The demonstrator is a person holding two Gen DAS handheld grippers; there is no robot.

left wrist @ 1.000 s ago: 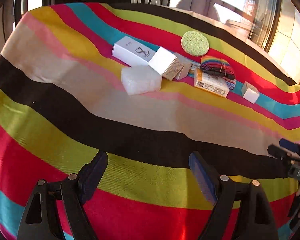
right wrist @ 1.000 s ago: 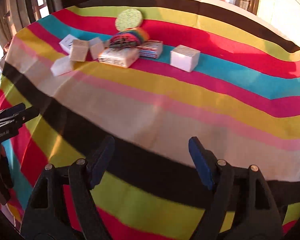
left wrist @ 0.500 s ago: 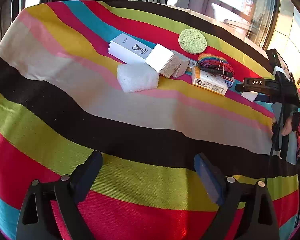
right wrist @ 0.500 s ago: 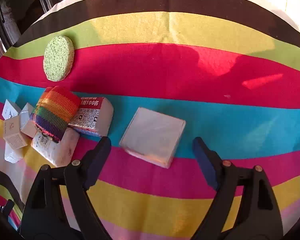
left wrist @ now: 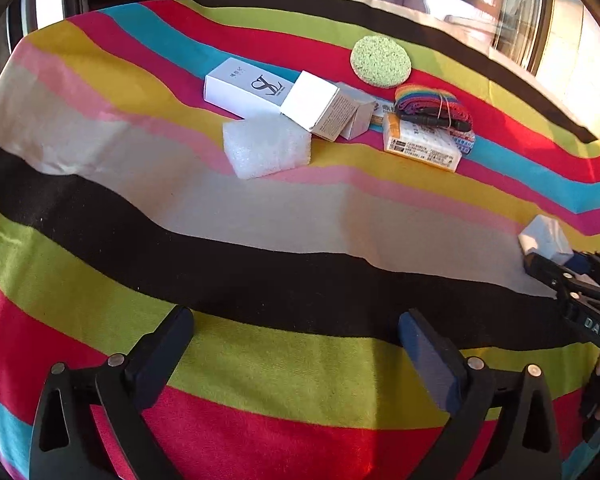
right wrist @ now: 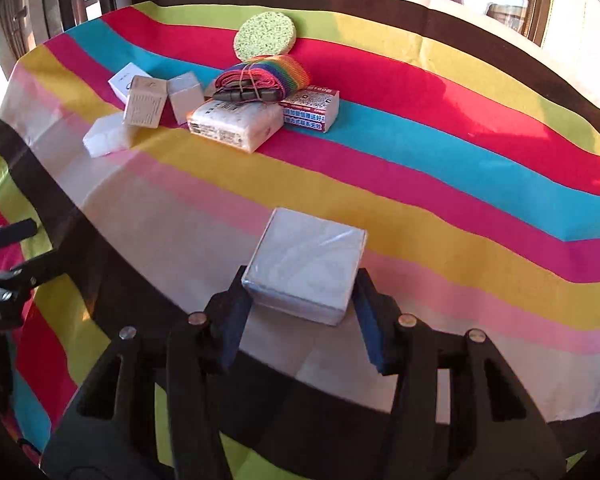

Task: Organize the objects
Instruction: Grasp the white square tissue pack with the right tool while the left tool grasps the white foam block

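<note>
My right gripper (right wrist: pixel 300 312) is shut on a white plastic-wrapped square box (right wrist: pixel 306 264) and holds it over the beige stripe of the striped cloth (right wrist: pixel 420 184). The same box (left wrist: pixel 546 238) shows at the right edge of the left wrist view, held in the right gripper (left wrist: pixel 556 268). My left gripper (left wrist: pixel 296 344) is open and empty above the cloth's near stripes. At the far side lie a white foam block (left wrist: pixel 266 144), a long white box (left wrist: pixel 246 88), two small boxes (left wrist: pixel 320 106), a wrapped packet (left wrist: pixel 422 142), a rainbow strap roll (left wrist: pixel 432 104) and a green round sponge (left wrist: pixel 381 62).
A red printed box (right wrist: pixel 311 107) lies beside the packet (right wrist: pixel 236 124) under the strap roll (right wrist: pixel 264 78). The sponge (right wrist: pixel 265 36) sits behind them. Windows and frames stand beyond the table's far edge.
My right gripper closed on the white square box and carried it from the blue stripe back toward the near side. The left gripper stayed open and nearly still.
</note>
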